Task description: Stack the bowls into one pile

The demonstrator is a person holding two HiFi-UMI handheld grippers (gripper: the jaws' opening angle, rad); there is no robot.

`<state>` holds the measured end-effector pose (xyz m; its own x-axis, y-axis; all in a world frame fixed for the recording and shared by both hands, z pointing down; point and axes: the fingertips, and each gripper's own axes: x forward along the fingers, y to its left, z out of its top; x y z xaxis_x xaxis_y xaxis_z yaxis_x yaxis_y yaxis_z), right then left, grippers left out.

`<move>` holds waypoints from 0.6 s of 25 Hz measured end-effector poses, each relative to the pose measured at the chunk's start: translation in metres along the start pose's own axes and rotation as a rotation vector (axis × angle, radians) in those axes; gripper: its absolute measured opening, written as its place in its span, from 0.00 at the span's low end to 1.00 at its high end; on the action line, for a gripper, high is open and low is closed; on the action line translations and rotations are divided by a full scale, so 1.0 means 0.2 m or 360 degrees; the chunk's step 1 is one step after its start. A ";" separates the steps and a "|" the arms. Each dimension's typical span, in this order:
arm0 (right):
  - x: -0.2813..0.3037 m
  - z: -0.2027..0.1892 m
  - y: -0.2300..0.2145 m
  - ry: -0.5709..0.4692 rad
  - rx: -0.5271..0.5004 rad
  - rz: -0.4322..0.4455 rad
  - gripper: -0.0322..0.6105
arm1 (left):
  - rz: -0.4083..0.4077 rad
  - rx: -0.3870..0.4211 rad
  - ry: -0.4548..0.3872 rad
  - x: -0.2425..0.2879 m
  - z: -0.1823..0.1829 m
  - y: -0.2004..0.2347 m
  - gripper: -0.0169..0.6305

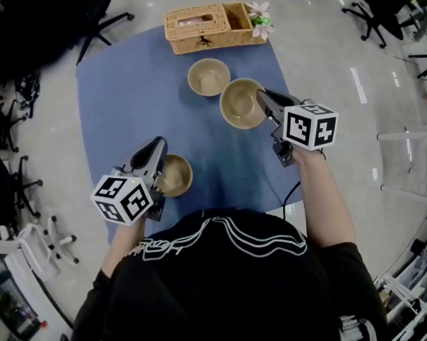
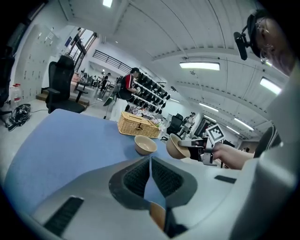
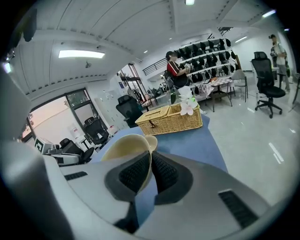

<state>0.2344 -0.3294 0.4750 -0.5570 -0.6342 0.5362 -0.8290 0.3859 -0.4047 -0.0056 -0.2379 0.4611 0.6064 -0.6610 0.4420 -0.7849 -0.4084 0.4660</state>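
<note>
- Bowl one (image 1: 239, 105): tan, its rim clamped between the pads of the right gripper (image 1: 262, 98). It is tilted and looks lifted off the blue mat (image 1: 125, 92). The right gripper view shows the bowl's wall pinched in the jaws.
- Bowl two (image 1: 208, 77): upright on the mat, just beside bowl one at its 10 o'clock.
- Bowl three (image 1: 178, 176): upright on the mat near its 7 o'clock edge, well apart from the other two, partly under the left gripper (image 1: 158, 144).
- Left gripper: jaws closed together, nothing between the pads. Only a sliver of bowl three shows below them in its own view.
- Wicker basket (image 1: 205, 28): at the mat's 12 o'clock edge, with pale flowers (image 1: 261, 21) at its right end.
- Office chairs (image 1: 375, 18) stand on the floor around the mat.
</note>
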 end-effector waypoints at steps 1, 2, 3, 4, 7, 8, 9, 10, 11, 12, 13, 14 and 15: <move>0.03 0.02 0.01 -0.0004 -0.0012 0.0013 0.12 | 0.0013 -0.0011 -0.0012 -0.01 0.00 0.01 0.08; 0.05 0.05 0.02 -0.0009 -0.0022 0.0025 0.12 | 0.0027 -0.0020 -0.0023 -0.02 0.00 0.03 0.08; 0.08 0.07 0.03 -0.0012 -0.0030 0.0036 0.12 | 0.0041 -0.0027 -0.0032 -0.03 -0.01 0.04 0.08; 0.11 0.08 0.03 -0.0014 -0.0037 0.0046 0.12 | 0.0055 -0.0036 -0.0039 -0.03 -0.01 0.05 0.08; 0.19 0.13 0.03 -0.0017 -0.0058 0.0059 0.12 | 0.0099 -0.0062 -0.0053 -0.05 -0.04 0.09 0.08; 0.22 0.15 0.03 -0.0017 -0.0064 0.0057 0.12 | 0.0115 -0.0070 -0.0056 -0.06 -0.04 0.10 0.08; 0.25 0.16 0.02 -0.0015 -0.0070 0.0051 0.12 | 0.0128 -0.0077 -0.0061 -0.07 -0.05 0.11 0.08; 0.28 0.17 0.02 -0.0013 -0.0075 0.0046 0.12 | 0.0139 -0.0084 -0.0067 -0.08 -0.06 0.12 0.08; 0.31 0.18 0.01 -0.0012 -0.0081 0.0045 0.12 | 0.0150 -0.0091 -0.0073 -0.09 -0.06 0.13 0.08; 0.34 0.19 0.02 -0.0015 -0.0087 0.0045 0.12 | 0.0163 -0.0098 -0.0079 -0.10 -0.07 0.14 0.08; 0.37 0.20 0.02 -0.0019 -0.0094 0.0043 0.12 | 0.0177 -0.0106 -0.0083 -0.11 -0.08 0.16 0.08; 0.39 0.21 0.02 -0.0022 -0.0104 0.0037 0.12 | 0.0191 -0.0115 -0.0087 -0.13 -0.08 0.17 0.08; 0.41 0.22 0.02 -0.0021 -0.0111 0.0030 0.12 | 0.0205 -0.0123 -0.0092 -0.14 -0.09 0.18 0.08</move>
<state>0.1865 -0.4094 0.4851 -0.5720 -0.6351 0.5191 -0.8202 0.4433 -0.3615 -0.0486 -0.2228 0.4800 0.4911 -0.7408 0.4584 -0.8423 -0.2696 0.4667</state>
